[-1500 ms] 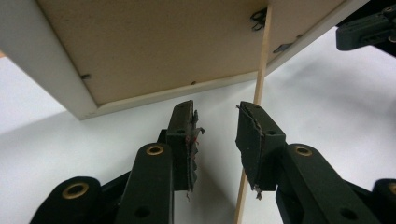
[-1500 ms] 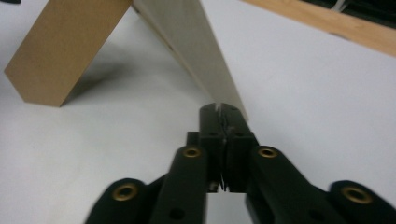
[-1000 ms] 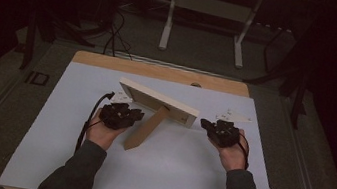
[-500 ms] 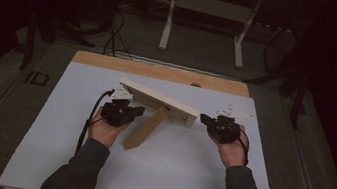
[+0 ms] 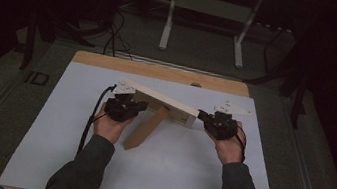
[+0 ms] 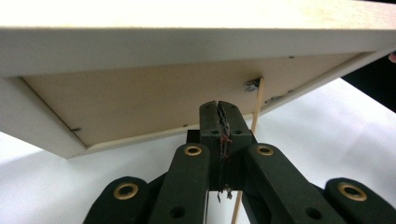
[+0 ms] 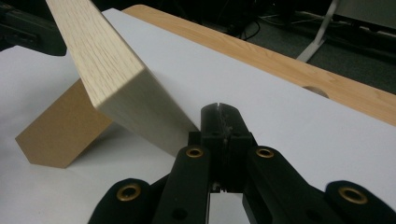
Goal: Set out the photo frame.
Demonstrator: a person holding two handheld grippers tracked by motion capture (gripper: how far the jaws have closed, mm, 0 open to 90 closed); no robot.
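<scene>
A light wooden picture frame (image 5: 160,103) stands tilted on the white table top (image 5: 169,175), propped by its brown back leg (image 5: 143,131). My left gripper (image 5: 136,107) is at the frame's left part, behind it. In the left gripper view its jaws (image 6: 219,106) are shut with nothing between them, tips just under the frame's brown back panel (image 6: 140,102). My right gripper (image 5: 202,115) is at the frame's right end. Its jaws (image 7: 219,111) are shut and empty, close beside the frame's end corner (image 7: 140,102); the leg (image 7: 60,135) shows farther left.
A bare wooden strip (image 5: 160,70) with a small hole (image 5: 196,84) runs along the table's far edge. Beyond it stand a white desk frame (image 5: 210,4) and floor cables (image 5: 115,31). White surface spreads in front of the frame and to both sides.
</scene>
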